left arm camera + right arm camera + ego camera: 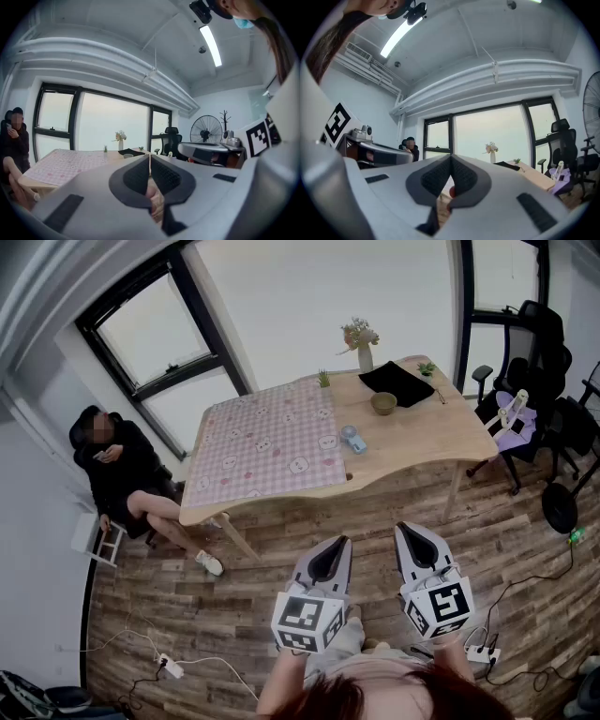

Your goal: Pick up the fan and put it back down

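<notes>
Hovering pressed together, left hand-held gripper (332,543) and right hand-held gripper (410,530) are facing the fan (353,440), well ahead, equally near both.

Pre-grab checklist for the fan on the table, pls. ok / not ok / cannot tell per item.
1. Target in view: ok, small blue fan stands on the table, beside the checked cloth.
2. Fan's pose: cannot tell, too small in the head view.
3. Left side ready: not ok, left claw is shut and empty.
4. Right side ready: not ok, right claw is shut and empty.
5. Reach: not ok, both claws are over the floor, short of the table.
6. Approach path: ok, bare floor ahead; the seated person is off by the table's left end.
</notes>
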Motion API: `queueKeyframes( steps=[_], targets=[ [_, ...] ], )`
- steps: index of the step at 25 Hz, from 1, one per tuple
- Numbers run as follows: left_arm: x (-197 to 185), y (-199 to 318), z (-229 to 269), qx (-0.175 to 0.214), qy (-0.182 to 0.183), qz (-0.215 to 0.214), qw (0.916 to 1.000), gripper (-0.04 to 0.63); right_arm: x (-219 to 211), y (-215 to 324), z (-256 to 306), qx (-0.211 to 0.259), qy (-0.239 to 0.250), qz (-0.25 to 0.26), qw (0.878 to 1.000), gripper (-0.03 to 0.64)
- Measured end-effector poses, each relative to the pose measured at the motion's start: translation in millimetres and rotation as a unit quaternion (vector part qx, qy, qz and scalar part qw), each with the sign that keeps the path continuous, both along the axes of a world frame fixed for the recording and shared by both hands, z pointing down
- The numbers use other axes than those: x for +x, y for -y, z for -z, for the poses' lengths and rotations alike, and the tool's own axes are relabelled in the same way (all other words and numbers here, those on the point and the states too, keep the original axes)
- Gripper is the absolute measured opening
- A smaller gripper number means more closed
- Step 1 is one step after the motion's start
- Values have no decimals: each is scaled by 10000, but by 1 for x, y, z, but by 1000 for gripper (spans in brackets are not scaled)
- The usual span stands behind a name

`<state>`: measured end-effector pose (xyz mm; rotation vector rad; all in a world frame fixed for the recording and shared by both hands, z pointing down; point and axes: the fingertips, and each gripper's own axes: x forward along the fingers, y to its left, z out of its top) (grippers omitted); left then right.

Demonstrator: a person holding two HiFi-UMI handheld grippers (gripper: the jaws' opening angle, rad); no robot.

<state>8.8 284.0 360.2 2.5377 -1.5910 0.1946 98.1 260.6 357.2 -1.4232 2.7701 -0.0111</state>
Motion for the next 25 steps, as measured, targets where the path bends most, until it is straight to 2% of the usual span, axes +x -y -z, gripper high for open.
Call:
queueKeyframes(
  steps=[12, 25],
  targets=[
    [8, 38, -4, 65, -1, -106, 9999, 14, -1, 31, -4, -25, 1, 55, 10000, 0],
    [-16, 113, -10, 30, -89, -148, 9998, 14, -25, 102, -6, 36, -166, 94, 9998, 0]
  ],
)
